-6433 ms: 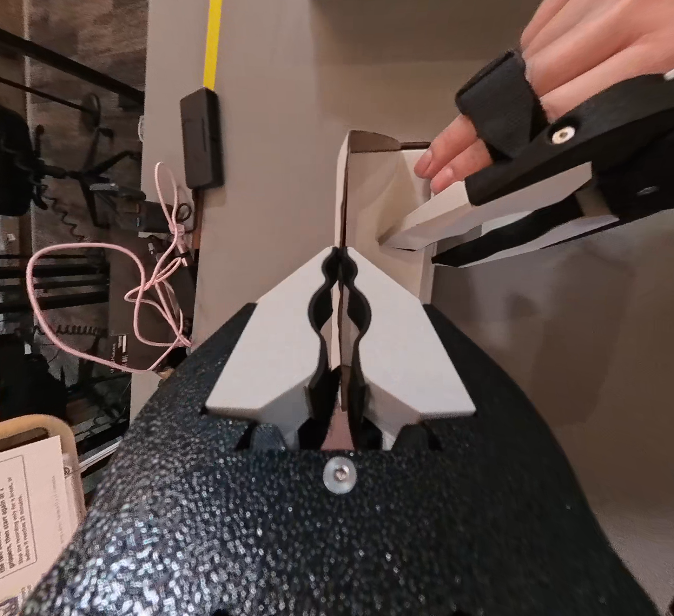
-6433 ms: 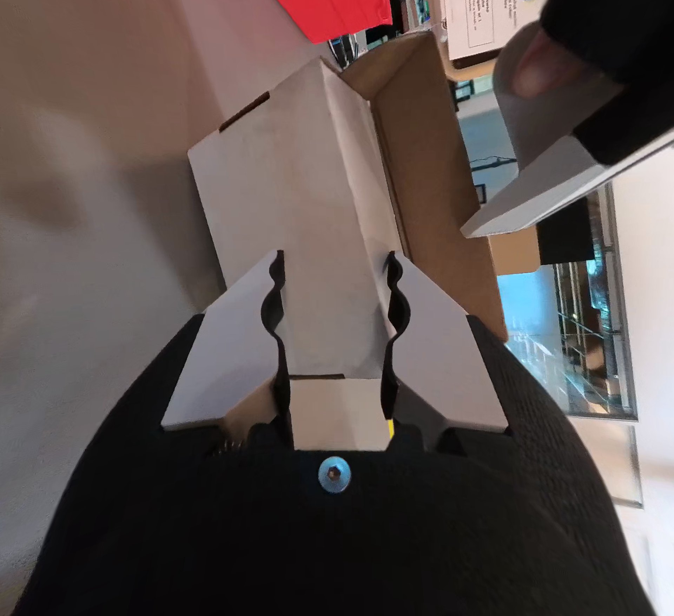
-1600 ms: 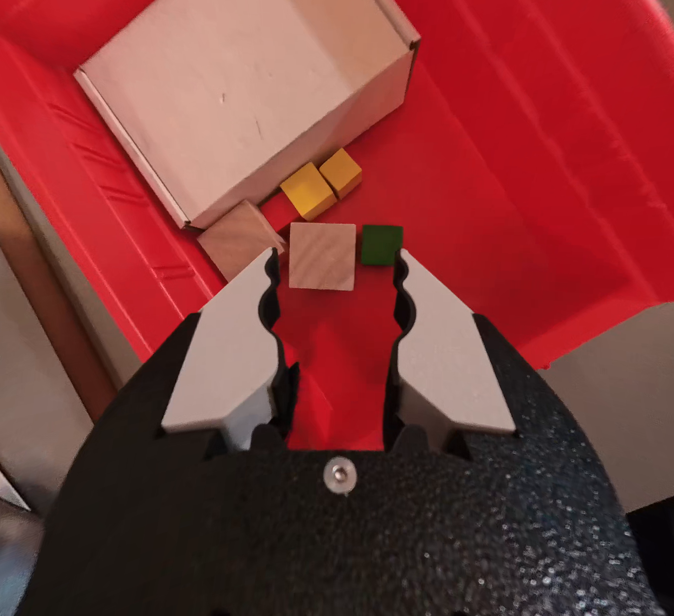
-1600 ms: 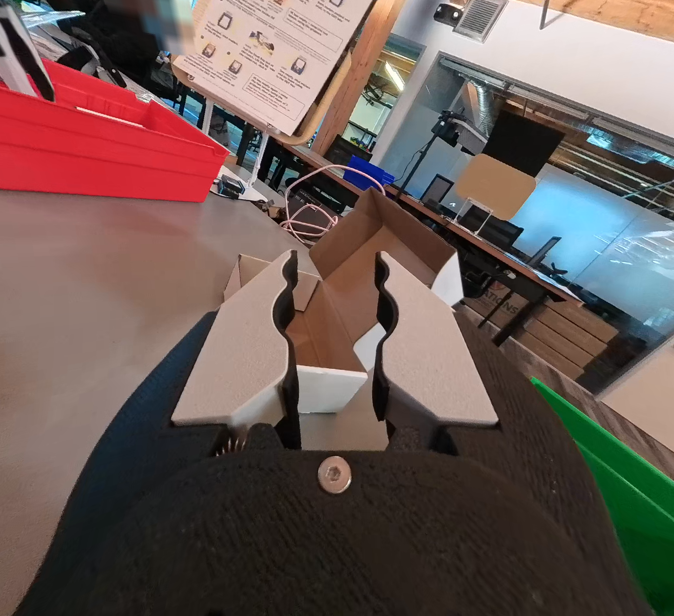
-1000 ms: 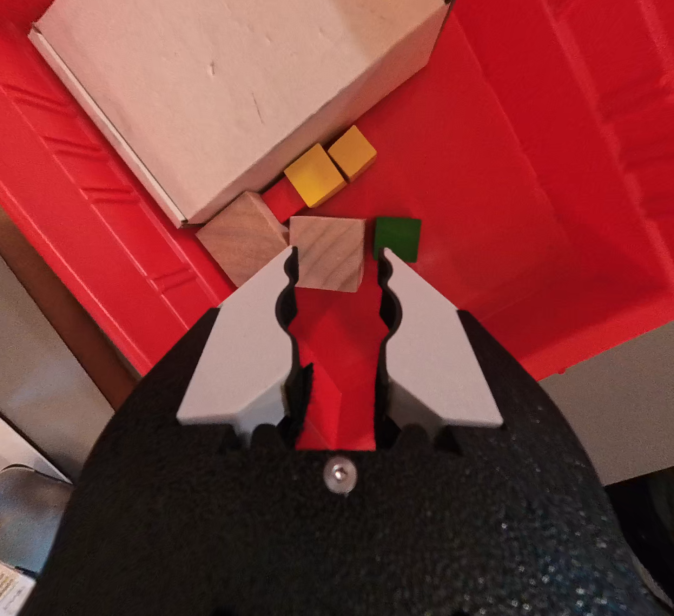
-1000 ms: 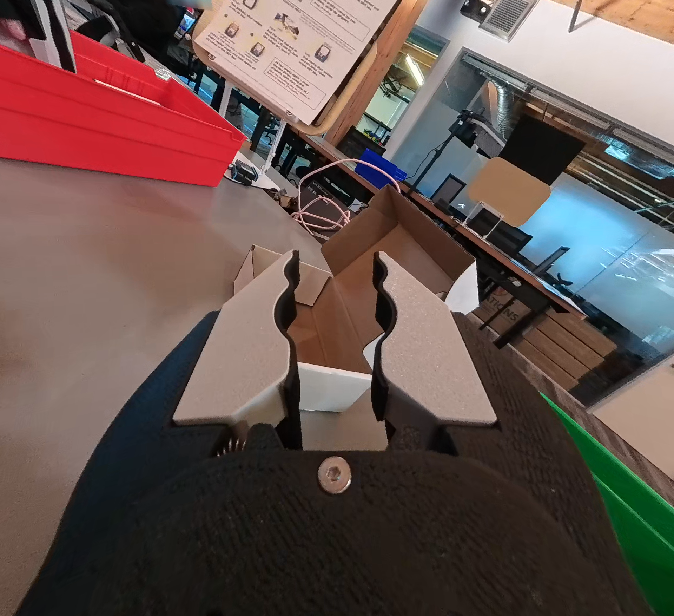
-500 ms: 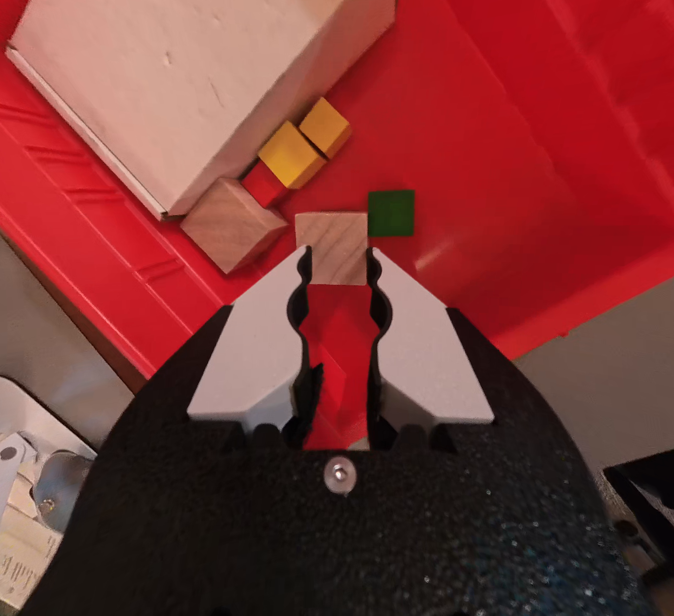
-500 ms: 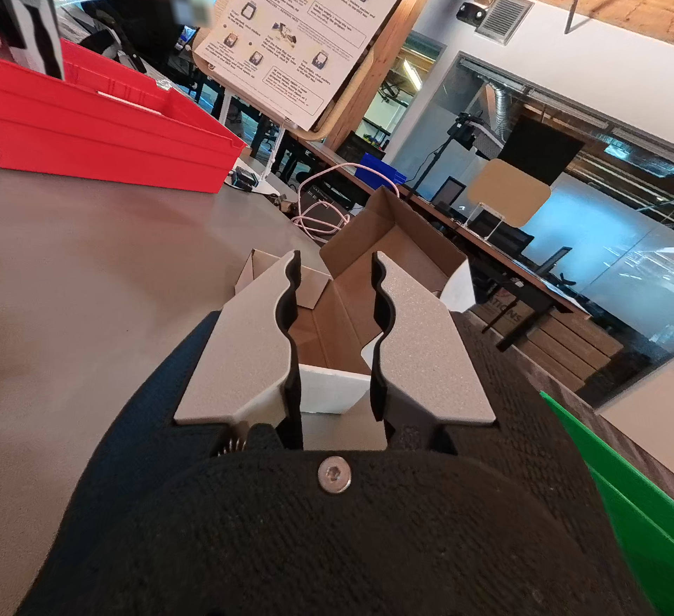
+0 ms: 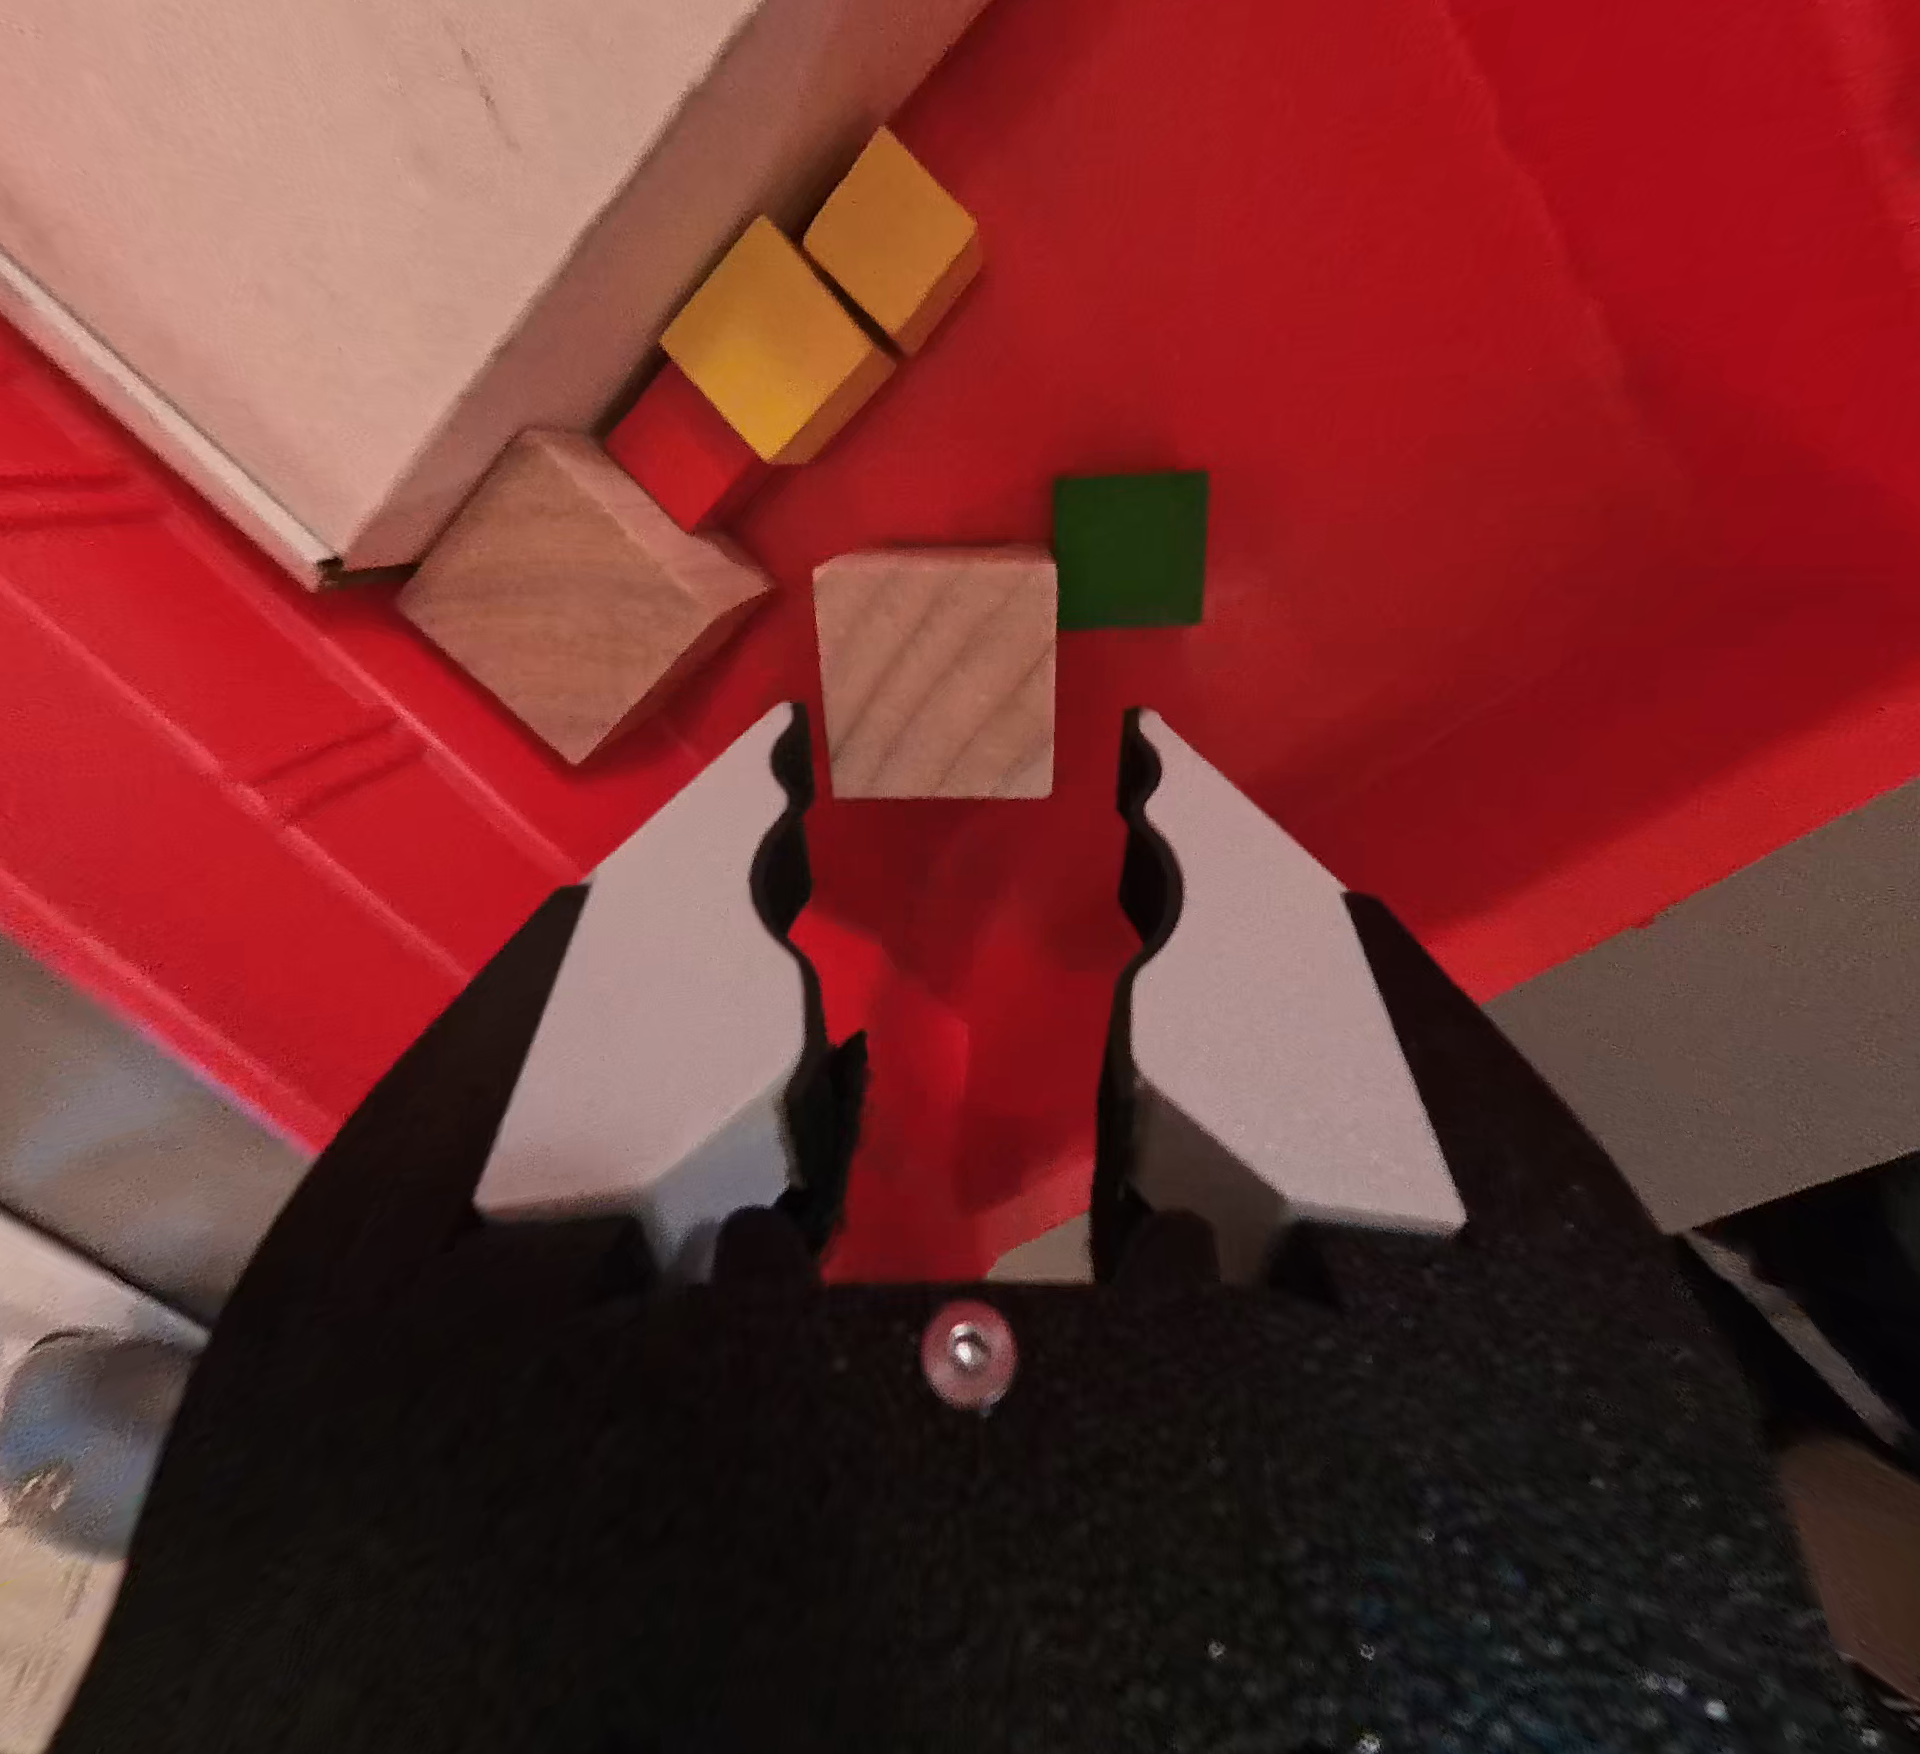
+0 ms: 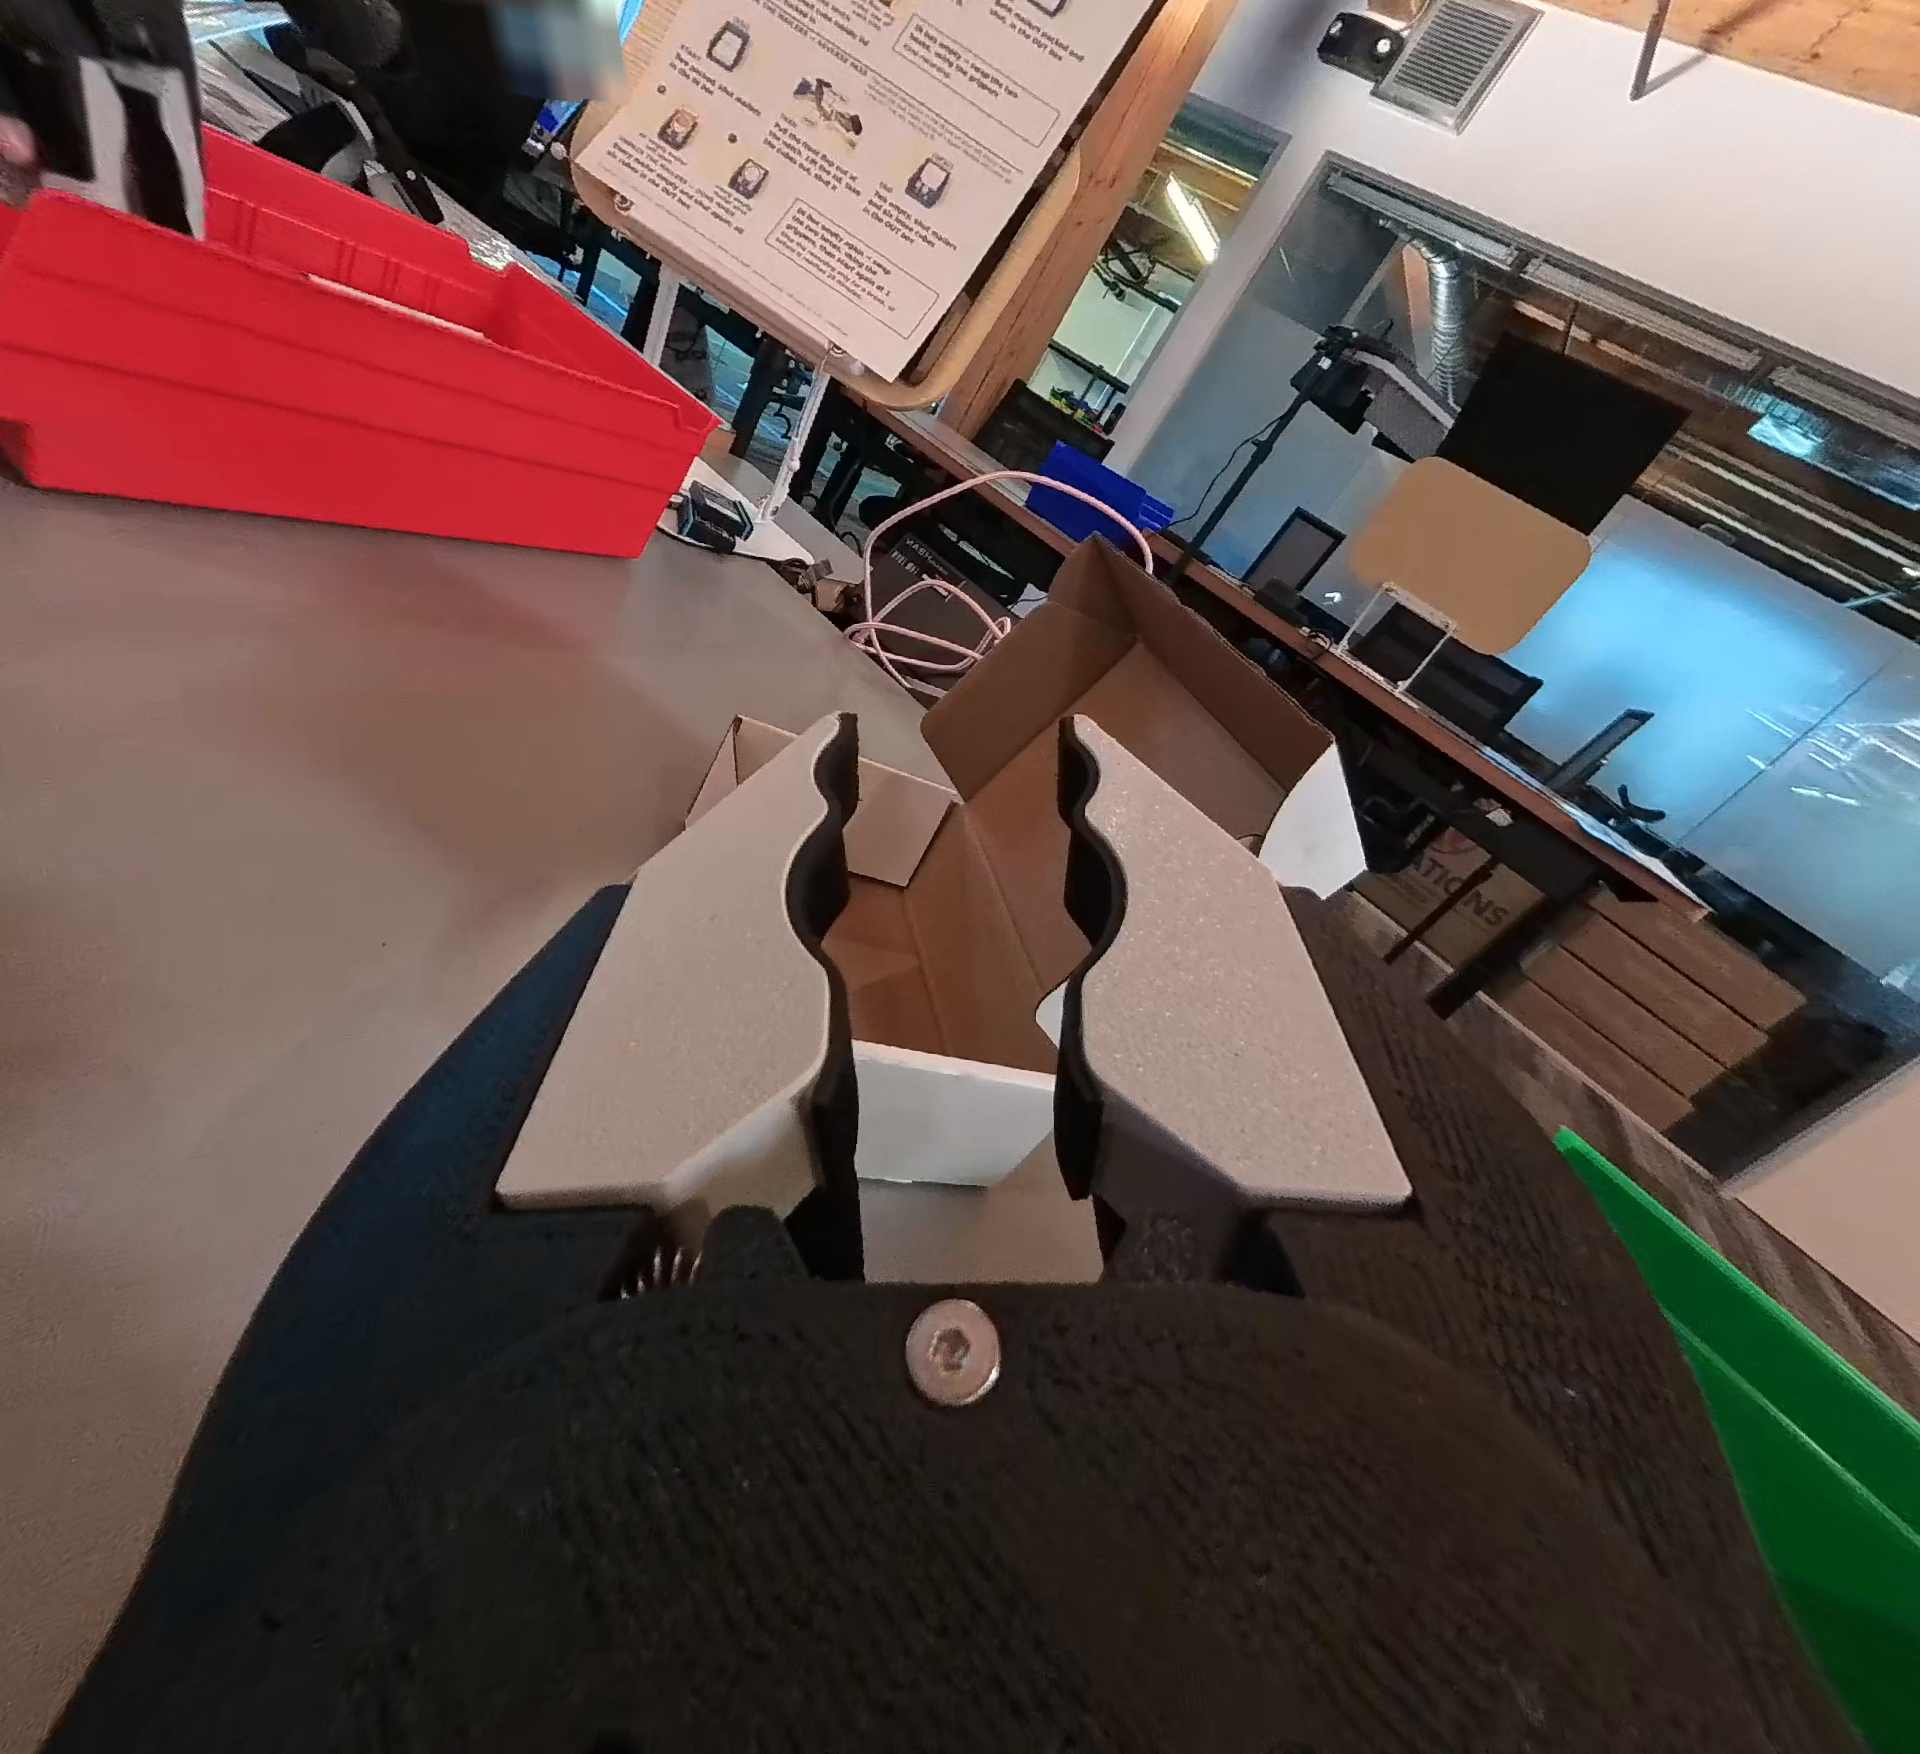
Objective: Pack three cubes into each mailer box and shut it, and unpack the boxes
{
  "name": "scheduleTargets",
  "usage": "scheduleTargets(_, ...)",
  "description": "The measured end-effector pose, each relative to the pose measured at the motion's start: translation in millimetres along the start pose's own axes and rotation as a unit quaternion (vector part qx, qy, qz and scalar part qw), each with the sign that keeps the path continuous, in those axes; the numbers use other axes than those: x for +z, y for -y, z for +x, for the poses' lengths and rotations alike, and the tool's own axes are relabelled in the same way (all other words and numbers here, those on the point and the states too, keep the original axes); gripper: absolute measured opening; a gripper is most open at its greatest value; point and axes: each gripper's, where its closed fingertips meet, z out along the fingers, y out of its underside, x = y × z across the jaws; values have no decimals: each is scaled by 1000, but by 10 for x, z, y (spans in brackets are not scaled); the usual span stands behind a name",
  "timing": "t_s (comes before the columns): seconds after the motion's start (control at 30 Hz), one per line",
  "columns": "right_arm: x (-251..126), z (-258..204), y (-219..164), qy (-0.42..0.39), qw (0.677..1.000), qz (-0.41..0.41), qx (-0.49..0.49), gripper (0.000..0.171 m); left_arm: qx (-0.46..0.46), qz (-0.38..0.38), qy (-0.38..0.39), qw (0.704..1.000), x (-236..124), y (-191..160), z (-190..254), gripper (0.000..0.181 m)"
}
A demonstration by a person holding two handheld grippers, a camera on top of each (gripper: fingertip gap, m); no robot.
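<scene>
While the left tongs (image 9: 961, 728) hang open just short of a plain wooden cube (image 9: 938, 670) beside the green cube (image 9: 1132, 549), right tongs (image 10: 958, 748) gape, empty, over the open mailer box (image 10: 1122, 769).

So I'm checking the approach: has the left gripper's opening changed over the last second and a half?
Yes. The left gripper narrowed toward the square-on wooden cube, then reopened; its jaws now stand wider than that cube, just short of it.

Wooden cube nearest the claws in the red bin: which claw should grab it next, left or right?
Left. The left claw is open above the red bin, with the wooden cube just ahead of its fingertips. The right claw sits open at the open mailer box, away from the bin.
</scene>
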Motion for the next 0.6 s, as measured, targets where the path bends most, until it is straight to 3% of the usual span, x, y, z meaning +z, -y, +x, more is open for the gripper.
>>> scheduleTargets(0.1, 4, -13, 1, 3, 1000, 0, 0, 38, -9, 1, 2, 1000, 47, 39, -38, 45)
scheduleTargets(0.33, 18, -23, 12, 5, 1000, 2, 8, 37, -42, 57, 16, 997, -96, 113, -60, 43)
scheduleTargets(0.5, 12, 19, 55, -4, 1000, 9, 12, 37, -55, 203, 136, 968, -716, 264, -107, 43)
scheduleTargets(0.6, -4, 67, 84, -10, 1000, 15, 22, 37, -34, 320, 164, 932, -1235, 563, 280, 43)
